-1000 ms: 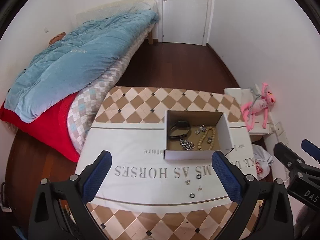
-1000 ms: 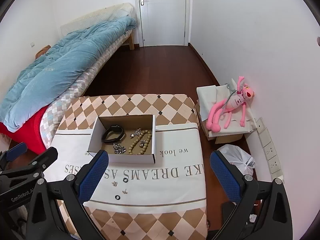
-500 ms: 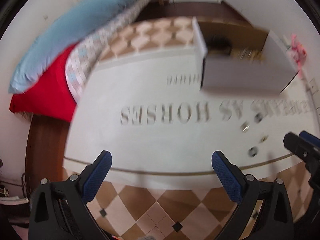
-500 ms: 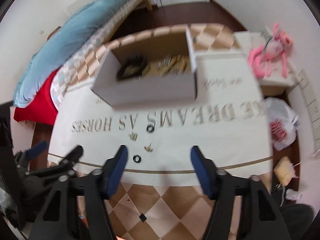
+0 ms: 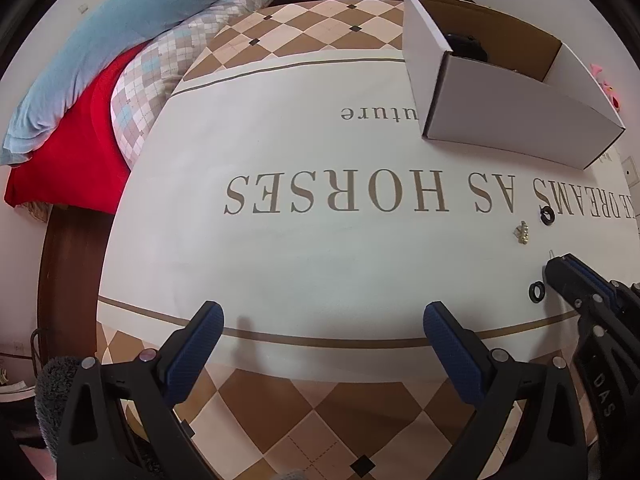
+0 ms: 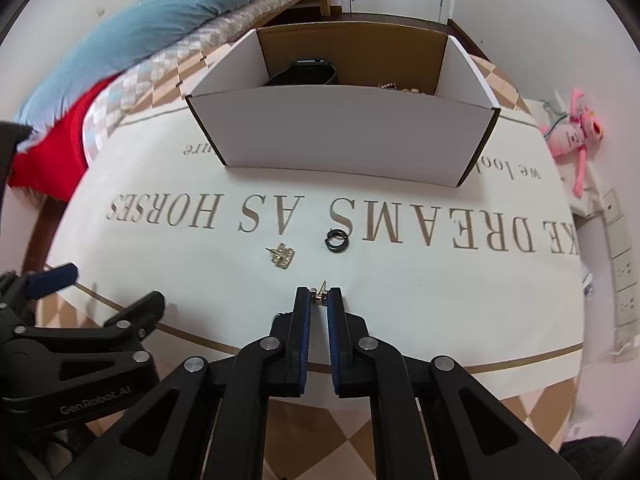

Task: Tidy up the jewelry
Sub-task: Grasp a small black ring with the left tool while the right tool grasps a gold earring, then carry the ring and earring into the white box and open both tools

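Tablecloth: earring post pointing boxward

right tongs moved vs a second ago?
Yes. The right tongs have come down toward the cloth, well below the white box in view, and their jaws have just been closing on a small stud earring.

— What kind of place are we looking at?
— A bedroom in a home. A bed with a blue blanket is sitting by the wall, and a pink toy is lying nearby.
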A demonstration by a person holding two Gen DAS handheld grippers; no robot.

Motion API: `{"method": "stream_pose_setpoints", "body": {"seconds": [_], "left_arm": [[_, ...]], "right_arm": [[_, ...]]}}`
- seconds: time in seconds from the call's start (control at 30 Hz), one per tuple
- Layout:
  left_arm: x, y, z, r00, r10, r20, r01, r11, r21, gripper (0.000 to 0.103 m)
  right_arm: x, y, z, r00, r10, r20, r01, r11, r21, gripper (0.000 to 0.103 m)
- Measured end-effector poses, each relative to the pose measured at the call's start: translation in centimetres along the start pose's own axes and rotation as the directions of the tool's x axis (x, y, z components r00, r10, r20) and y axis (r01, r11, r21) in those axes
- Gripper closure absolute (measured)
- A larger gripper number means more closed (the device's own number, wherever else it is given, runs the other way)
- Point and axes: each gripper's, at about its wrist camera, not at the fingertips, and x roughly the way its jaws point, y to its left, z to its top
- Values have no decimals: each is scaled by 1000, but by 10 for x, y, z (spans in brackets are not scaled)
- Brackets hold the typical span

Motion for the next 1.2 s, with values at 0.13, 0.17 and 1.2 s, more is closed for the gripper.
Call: {"method": "stream_pose_setpoints", "body": {"seconds": [0.13,0.17,1.2], "left_arm": [[-10,-12,-1,999,-41,18,40,999,20,1],[-11,-18,0,998,-65,19,64,998,27,1],[-18,-107,-1,974,-219,50,210,967,145,93]], "right_arm": [[-14,-19,0,999,26,26,-27,998,61,94],[-21,-26,0,999,20,36,-22,997,74,94],[-48,-112,-27,996,-70,56,51,955,291,94]]}}
